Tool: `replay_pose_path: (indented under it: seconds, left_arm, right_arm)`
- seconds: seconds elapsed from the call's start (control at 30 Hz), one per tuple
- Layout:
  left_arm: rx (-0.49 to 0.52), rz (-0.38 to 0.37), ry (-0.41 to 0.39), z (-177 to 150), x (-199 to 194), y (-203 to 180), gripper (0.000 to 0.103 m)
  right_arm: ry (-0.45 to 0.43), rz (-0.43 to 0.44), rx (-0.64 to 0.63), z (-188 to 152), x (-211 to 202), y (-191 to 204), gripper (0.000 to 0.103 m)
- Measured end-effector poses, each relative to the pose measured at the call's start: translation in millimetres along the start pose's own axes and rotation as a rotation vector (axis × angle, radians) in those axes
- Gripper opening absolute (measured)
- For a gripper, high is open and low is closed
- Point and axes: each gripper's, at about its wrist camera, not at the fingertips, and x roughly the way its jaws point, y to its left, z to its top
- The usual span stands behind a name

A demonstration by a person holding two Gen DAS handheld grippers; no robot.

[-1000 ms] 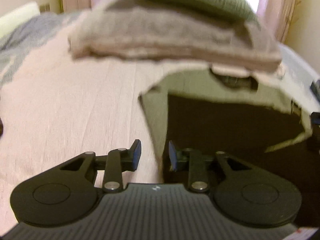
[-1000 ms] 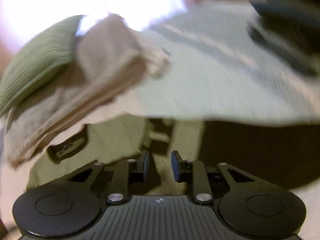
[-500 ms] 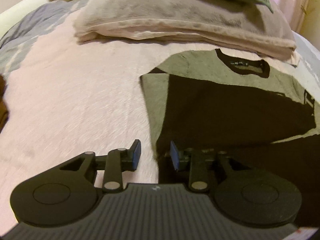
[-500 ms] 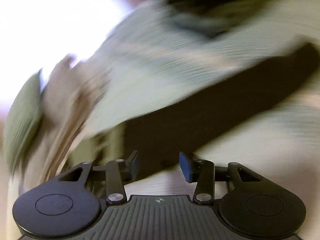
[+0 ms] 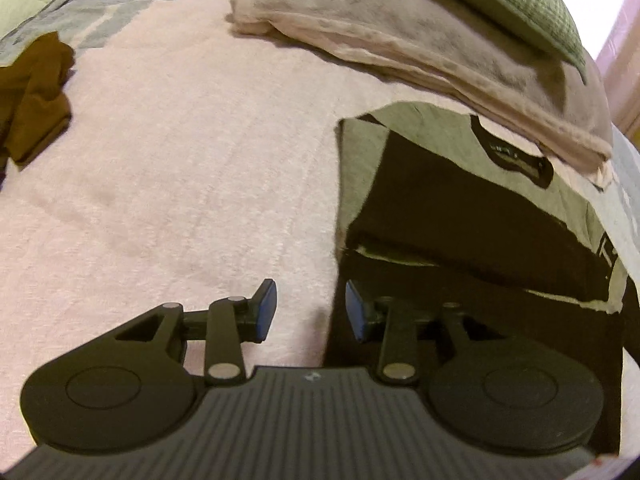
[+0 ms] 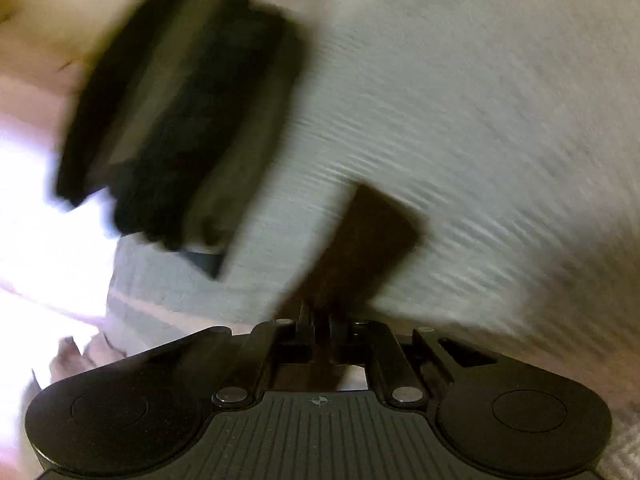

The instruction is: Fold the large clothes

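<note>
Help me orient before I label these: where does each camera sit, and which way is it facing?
Left wrist: on the left gripper, angled down over the pink blanket at the shirt; its open blue-padded fingers show.
Right wrist: on the right gripper, blurred, facing a pale cover and dark folded clothes; its shut jaws pinch dark cloth.
Shared: nothing I can match for certain.

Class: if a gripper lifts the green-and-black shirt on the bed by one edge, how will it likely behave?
The shirt would probably droop limply, since it lies flat in thin layers. Its fold would likely fall open. It seems light for its spread.
</note>
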Motion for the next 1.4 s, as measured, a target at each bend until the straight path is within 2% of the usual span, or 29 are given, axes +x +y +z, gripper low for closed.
replay_pose_path:
  seconds: [0.1, 0.13, 0.23, 0.33, 0.4, 0.43, 0.47, 0.5, 0.53, 0.6, 0.67, 0.73, 0.8, 0.93, 1.0, 1.07, 1.17, 1.2, 1.23, 1.27, 1.3, 1.33, 1.37, 1.4]
  left_arm:
    - [-0.02, -0.003, -0.009, -1.8, -7.2, 14.2, 0.033]
    - [-0.028, -0.004, -0.008, -2.6, -8.6, 19.1, 0.033]
    - [-0.056, -0.006, -0.006, -5.8, -12.6, 33.0, 0.032]
    - [-0.093, -0.017, -0.001, -8.9, -15.1, 44.8, 0.032]
    - [-0.118, -0.028, -0.001, -12.1, -17.1, 51.4, 0.032]
    - [-0.128, -0.035, 0.001, -14.4, -17.5, 53.7, 0.032]
    - [-0.137, -0.04, 0.004, -16.4, -17.0, 55.8, 0.032]
    - [-0.146, -0.043, 0.014, -19.1, -15.5, 57.3, 0.032]
    - [-0.152, -0.047, 0.024, -21.5, -13.5, 58.6, 0.032]
    - [-0.158, -0.059, 0.038, -25.0, -9.3, 60.0, 0.032]
    - [-0.147, -0.077, 0.044, -26.7, -5.4, 59.0, 0.032]
    - [-0.129, -0.098, 0.045, -25.6, 1.2, 56.8, 0.032]
    - [-0.13, -0.12, 0.048, -22.8, 10.9, 53.8, 0.032]
    - [-0.165, -0.178, 0.048, -10.5, 33.9, 46.3, 0.036]
    - [-0.182, -0.198, 0.041, -3.3, 44.7, 43.2, 0.049]
    - [-0.212, -0.204, 0.024, 3.0, 52.2, 43.0, 0.053]
    - [-0.24, -0.209, 0.011, 10.9, 60.9, 44.8, 0.054]
    - [-0.241, -0.211, 0.007, 13.3, 63.0, 44.4, 0.051]
    - [-0.232, -0.213, 0.004, 15.5, 64.5, 43.4, 0.049]
    - [-0.212, -0.217, 0.0, 17.5, 65.4, 40.8, 0.03]
    - [-0.179, -0.231, 0.0, 20.5, 66.1, 36.8, 0.0]
    - [-0.141, -0.216, -0.008, 23.9, 64.7, 31.3, 0.0]
    - [-0.103, -0.201, -0.029, 27.9, 60.7, 25.9, 0.0]
    - [-0.068, -0.203, -0.085, 33.3, 51.7, 20.6, 0.0]
  right_arm:
    - [-0.081, 0.048, -0.338, -22.5, -24.2, 89.9, 0.003]
    - [-0.093, 0.097, -0.436, -37.5, -34.7, 122.3, 0.003]
    - [-0.094, 0.332, -0.681, -104.2, -77.1, 213.3, 0.003]
    - [-0.006, 0.621, -0.895, -195.8, -133.0, 271.9, 0.003]
    - [0.112, 0.802, -1.039, -264.4, -164.7, 290.6, 0.004]
    - [0.185, 0.863, -1.123, -296.8, -173.0, 294.2, 0.014]
    - [0.281, 0.879, -1.266, -338.6, -175.6, 296.9, 0.042]
    - [0.335, 0.835, -1.385, -374.5, -172.2, 293.3, 0.057]
    - [0.361, 0.77, -1.49, -406.8, -164.7, 283.1, 0.066]
    - [0.42, 0.644, -1.655, -447.7, -143.7, 253.5, 0.066]
    - [0.459, 0.532, -1.707, -450.2, -122.3, 222.7, 0.065]
    - [0.474, 0.437, -1.692, -429.6, -104.0, 201.8, 0.065]
    - [0.466, 0.362, -1.654, -395.2, -87.0, 188.3, 0.065]
    - [0.315, 0.263, -1.704, -342.1, -57.7, 187.4, 0.065]
    - [0.213, 0.242, -1.77, -326.5, -51.9, 185.2, 0.065]
    - [0.144, 0.251, -1.842, -319.7, -48.1, 178.3, 0.065]
    - [0.056, 0.305, -1.946, -324.2, -42.6, 172.7, 0.065]
    - [0.024, 0.321, -1.977, -323.8, -43.9, 169.1, 0.063]
    - [-0.012, 0.335, -2.009, -330.0, -37.9, 169.3, 0.053]
    - [-0.041, 0.342, -2.051, -336.0, -34.1, 165.8, 0.032]
    - [-0.045, 0.346, -2.084, -338.8, -35.4, 162.6, 0.018]
    - [-0.042, 0.362, -2.104, -339.8, -33.3, 162.9, 0.002]
    - [-0.07, 0.376, -2.101, -337.5, -32.8, 164.2, 0.002]
    - [-0.1, 0.39, -2.081, -331.8, -35.0, 166.1, 0.002]
